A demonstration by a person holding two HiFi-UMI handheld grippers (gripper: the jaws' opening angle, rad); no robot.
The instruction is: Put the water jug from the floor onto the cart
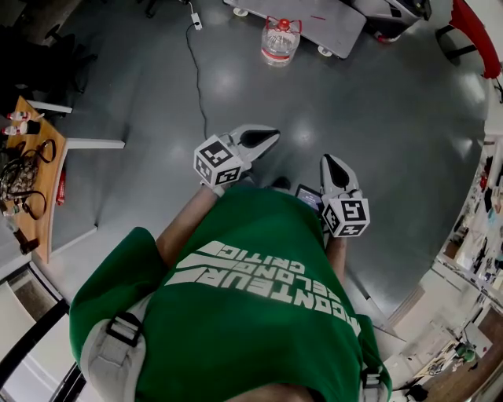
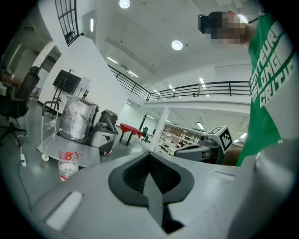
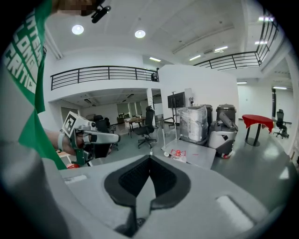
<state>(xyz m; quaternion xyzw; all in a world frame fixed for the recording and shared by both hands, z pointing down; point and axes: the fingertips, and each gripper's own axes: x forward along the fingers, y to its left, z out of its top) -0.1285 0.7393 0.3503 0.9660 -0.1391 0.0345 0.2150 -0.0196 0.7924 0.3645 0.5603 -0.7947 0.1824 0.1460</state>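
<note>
The water jug (image 1: 280, 41), clear with a red cap and red handle, stands on the grey floor far ahead, right beside the low grey flatbed cart (image 1: 322, 22). Both grippers are held in front of the person's chest, well short of the jug. My left gripper (image 1: 271, 136) is shut with nothing in it. My right gripper (image 1: 328, 161) is shut and empty too. The left gripper view has the jug (image 2: 68, 165) small at lower left, next to the cart (image 2: 91, 154). From the right gripper view, the jug (image 3: 178, 155) sits against the cart deck (image 3: 198, 157).
A wrapped bundle (image 2: 77, 117) and a dark machine (image 2: 105, 130) stand on the cart's far part. A black cable (image 1: 196, 74) runs across the floor at left. A wooden table (image 1: 35, 204) with clutter is at far left. Red furniture (image 1: 474, 31) is at upper right.
</note>
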